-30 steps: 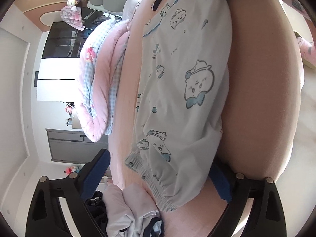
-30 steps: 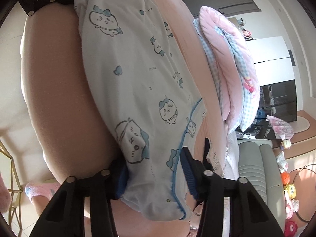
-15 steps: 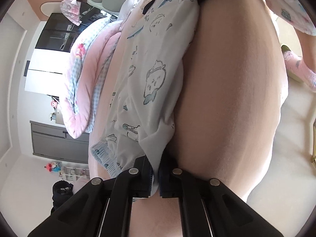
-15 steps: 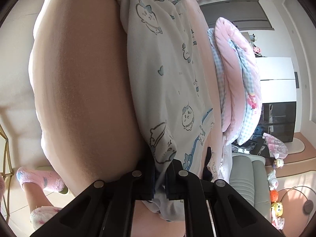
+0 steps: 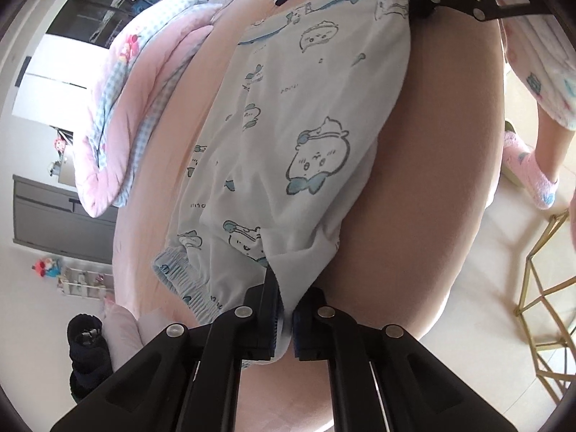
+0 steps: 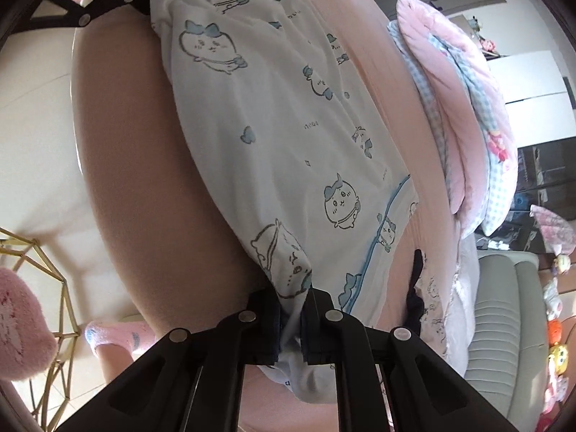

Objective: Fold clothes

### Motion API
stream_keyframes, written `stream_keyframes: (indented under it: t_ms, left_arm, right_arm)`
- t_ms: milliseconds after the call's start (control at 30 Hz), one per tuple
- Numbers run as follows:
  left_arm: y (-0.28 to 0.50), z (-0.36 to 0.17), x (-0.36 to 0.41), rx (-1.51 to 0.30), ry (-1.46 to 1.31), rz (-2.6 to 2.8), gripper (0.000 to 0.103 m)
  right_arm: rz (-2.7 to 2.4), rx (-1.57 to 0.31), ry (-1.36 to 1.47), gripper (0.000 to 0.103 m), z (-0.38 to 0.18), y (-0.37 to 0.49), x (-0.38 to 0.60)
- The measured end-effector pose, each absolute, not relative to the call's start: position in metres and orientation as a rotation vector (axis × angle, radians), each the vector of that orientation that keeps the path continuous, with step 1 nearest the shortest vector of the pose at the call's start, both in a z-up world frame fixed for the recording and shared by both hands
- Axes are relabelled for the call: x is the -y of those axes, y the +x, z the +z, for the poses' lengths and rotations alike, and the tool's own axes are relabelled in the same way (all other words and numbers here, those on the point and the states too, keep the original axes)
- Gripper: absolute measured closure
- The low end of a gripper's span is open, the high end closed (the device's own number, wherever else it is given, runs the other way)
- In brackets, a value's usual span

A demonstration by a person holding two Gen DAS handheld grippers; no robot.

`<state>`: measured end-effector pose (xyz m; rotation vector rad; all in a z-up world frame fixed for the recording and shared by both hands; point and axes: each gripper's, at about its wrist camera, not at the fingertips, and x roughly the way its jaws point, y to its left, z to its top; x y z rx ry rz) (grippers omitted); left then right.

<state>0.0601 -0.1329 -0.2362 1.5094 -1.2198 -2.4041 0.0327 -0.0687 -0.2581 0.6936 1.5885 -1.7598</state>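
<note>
Both grippers have clamped since a second ago: left gripper (image 5: 286, 318) pinches the pajamas (image 5: 306, 136) at six o'clock, right gripper (image 6: 291, 318) likewise. Pajamas stretch toward twelve o'clock across the pink sofa (image 5: 432, 180); folded blanket (image 5: 144, 100) lies beyond.

Small printed lettering is scattered among the cartoon figures on the pale blue garment (image 5: 288, 136), but it is too small and blurred to read. Possibly short words; nothing else carries legible text.
</note>
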Motion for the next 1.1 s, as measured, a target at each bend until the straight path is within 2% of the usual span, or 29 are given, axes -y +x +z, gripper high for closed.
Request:
stream_keyframes:
  t_ms: [167, 633, 1100]
  left_arm:
    - [0.055, -0.219, 0.140, 1.071, 1.540, -2.459, 0.096]
    - [0.044, -0.204, 0.144, 0.982, 1.523, -2.497, 0.096]
    - [0.022, -0.178, 0.176, 0.747, 1.574, -2.589, 0.094]
  right_arm:
    - [-1.754, -1.576, 0.703, 0.094, -0.250, 0.025, 0.068]
    - [-1.813, -1.483, 0.790, 0.094, -0.230, 0.007, 0.074]
    - [-1.847, -1.424, 0.827, 0.094, -0.217, -0.019, 0.086]
